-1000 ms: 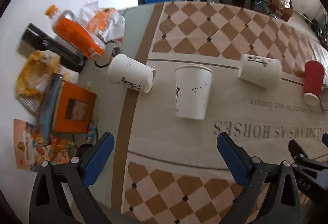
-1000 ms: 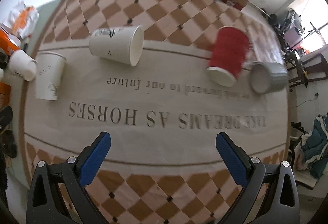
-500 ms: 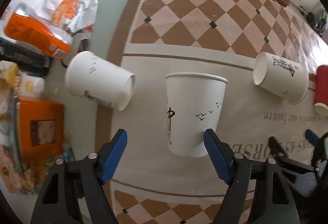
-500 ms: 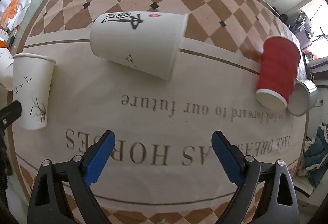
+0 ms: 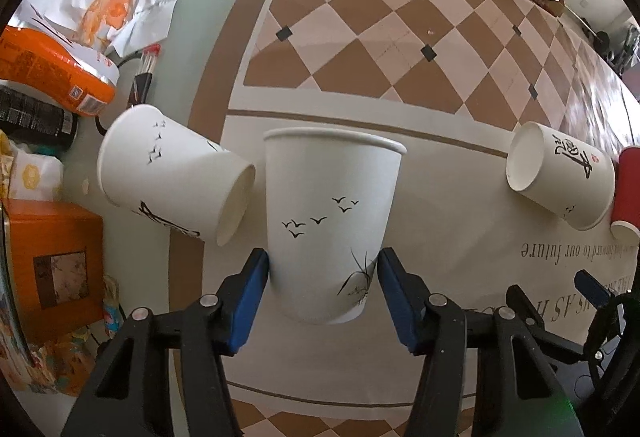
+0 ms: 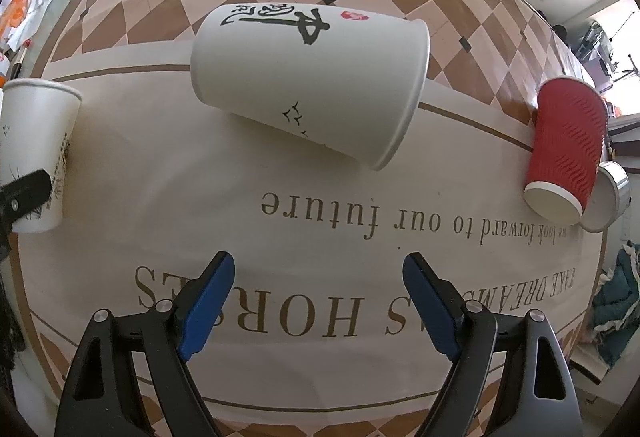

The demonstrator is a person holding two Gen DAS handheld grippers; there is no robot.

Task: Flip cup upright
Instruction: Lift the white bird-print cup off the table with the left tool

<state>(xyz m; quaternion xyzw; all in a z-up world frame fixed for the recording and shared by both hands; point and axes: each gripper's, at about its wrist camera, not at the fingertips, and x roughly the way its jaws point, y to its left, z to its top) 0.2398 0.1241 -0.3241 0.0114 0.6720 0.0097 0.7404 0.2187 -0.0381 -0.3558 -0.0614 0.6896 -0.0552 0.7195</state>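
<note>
An upright white paper cup with bird drawings (image 5: pixel 330 221) stands between my left gripper's (image 5: pixel 323 277) blue pads, which touch or nearly touch its lower sides; it also shows in the right wrist view (image 6: pixel 38 153). A white cup (image 5: pixel 172 185) lies on its side just to its left. Another white cup with black calligraphy (image 6: pixel 312 85) lies on its side ahead of my right gripper (image 6: pixel 318 297), which is open and empty; this cup also shows in the left wrist view (image 5: pixel 560 173). A red ribbed cup (image 6: pixel 568 149) lies at the right.
The round table carries a checkered, lettered cloth (image 6: pixel 320 213). An orange bottle (image 5: pixel 48 57), an orange box (image 5: pixel 52 261), wrappers (image 5: pixel 120 5) and a dark object crowd the left edge. A metal lid (image 6: pixel 608 197) lies next to the red cup. Chairs stand beyond the table.
Both grippers moved forward. My left gripper's pads closed in around the upright cup. My right gripper came nearer to the calligraphy cup and stayed open.
</note>
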